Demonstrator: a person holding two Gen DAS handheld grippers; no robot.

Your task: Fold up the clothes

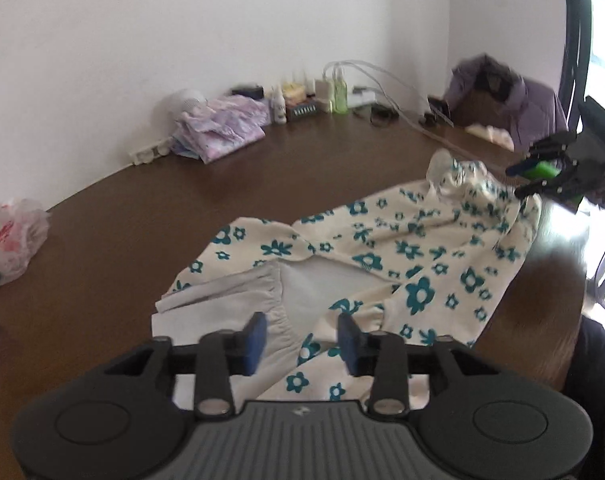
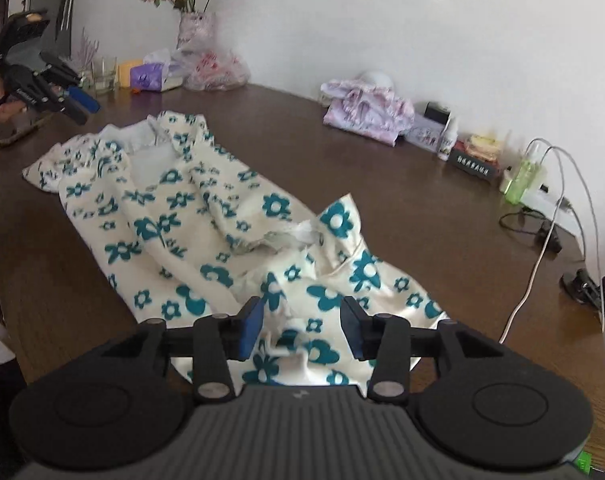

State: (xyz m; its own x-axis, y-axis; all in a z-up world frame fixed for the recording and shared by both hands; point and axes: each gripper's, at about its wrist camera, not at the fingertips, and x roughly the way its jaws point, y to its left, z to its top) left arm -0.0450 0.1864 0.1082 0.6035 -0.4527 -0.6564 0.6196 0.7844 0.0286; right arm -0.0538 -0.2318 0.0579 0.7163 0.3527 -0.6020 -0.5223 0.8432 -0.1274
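A cream garment (image 1: 382,248) printed with teal flowers lies rumpled on the brown counter (image 1: 182,200), stretched between the two hand-held grippers. The left hand-held gripper (image 1: 302,338) hangs over one end, jaws apart, apparently gripping nothing. The right hand-held gripper (image 2: 301,328) hangs over the other end, likewise apart. Beyond both lies pink folded clothing (image 2: 366,110).

The left wrist camera sits just behind its own tongs (image 1: 301,338) and looks down at a slant over the near end of the flowered garment (image 1: 386,256) toward the wall and the room's corner. The right wrist camera sits likewise behind its tongs (image 2: 301,328), close over the garment's other end. Both views share the garment, the brown table (image 1: 150,216) and the pink clothes pile (image 1: 218,128) by the wall, and each sees the other tongs at the far end.
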